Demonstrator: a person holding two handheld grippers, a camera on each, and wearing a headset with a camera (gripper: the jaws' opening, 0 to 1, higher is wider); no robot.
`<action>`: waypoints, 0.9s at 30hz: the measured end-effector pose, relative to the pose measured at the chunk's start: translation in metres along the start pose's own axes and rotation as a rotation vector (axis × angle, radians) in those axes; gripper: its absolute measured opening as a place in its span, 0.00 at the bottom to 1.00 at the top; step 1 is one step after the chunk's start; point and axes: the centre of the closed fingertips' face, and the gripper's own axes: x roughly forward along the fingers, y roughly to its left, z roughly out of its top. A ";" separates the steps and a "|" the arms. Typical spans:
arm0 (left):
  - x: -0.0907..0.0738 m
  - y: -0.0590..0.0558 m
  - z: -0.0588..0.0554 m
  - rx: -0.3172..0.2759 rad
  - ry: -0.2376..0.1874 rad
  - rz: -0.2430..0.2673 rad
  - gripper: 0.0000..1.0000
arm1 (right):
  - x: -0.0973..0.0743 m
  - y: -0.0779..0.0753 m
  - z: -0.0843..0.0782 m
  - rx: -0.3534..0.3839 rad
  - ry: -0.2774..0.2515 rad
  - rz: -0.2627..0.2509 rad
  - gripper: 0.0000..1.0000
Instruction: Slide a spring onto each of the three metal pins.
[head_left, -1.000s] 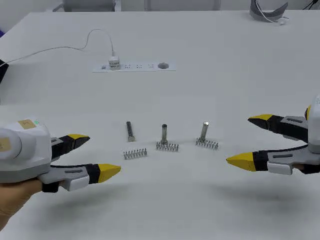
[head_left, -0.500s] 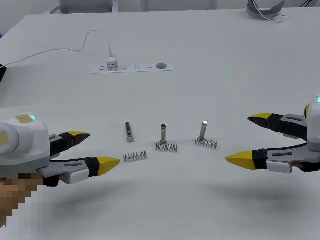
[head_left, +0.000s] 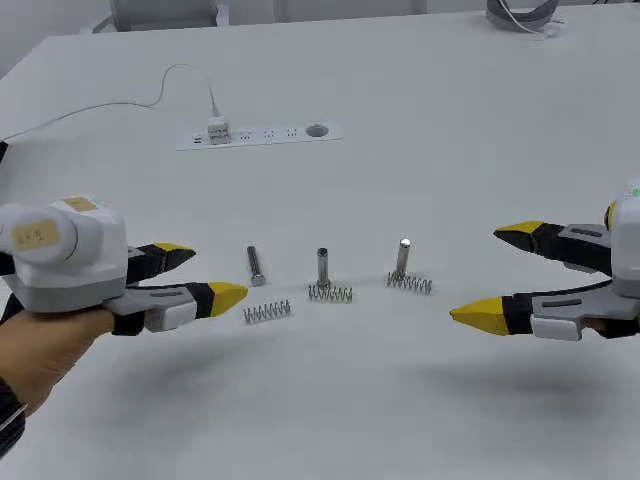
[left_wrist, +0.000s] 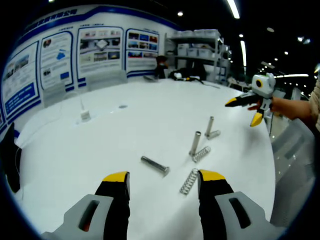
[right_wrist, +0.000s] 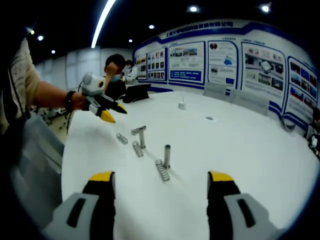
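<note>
Three metal pins stand in a row on the white table. The left pin (head_left: 254, 266) lies flat, while the middle pin (head_left: 322, 268) and the right pin (head_left: 403, 257) stand upright. A spring lies in front of each: left spring (head_left: 267, 312), middle spring (head_left: 331, 293), right spring (head_left: 410, 284). My left gripper (head_left: 203, 273) is open and empty, just left of the left spring. My right gripper (head_left: 492, 272) is open and empty, off to the right of the right pin. The left gripper view has the lying pin (left_wrist: 154, 165) and a spring (left_wrist: 189, 181) between my fingertips (left_wrist: 116, 177).
A white power strip (head_left: 260, 134) with a plugged-in cable (head_left: 150, 90) lies further back on the table (head_left: 450, 120). A grey looped item (head_left: 520, 12) sits at the far right edge. Other people and wall posters show in the right gripper view.
My left gripper has risen and moved forward, closer to the left spring. The right gripper has hardly moved. The head camera has shifted a little.
</note>
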 end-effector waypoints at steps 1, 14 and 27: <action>0.004 0.001 0.001 0.001 0.005 0.002 0.54 | 0.000 0.000 0.000 0.001 0.000 -0.001 0.77; 0.039 0.017 0.002 -0.020 0.103 0.064 0.44 | -0.001 -0.001 -0.002 0.011 -0.007 -0.005 0.77; 0.060 0.025 -0.001 -0.064 0.189 0.109 0.34 | -0.001 -0.002 -0.007 0.021 0.001 -0.009 0.76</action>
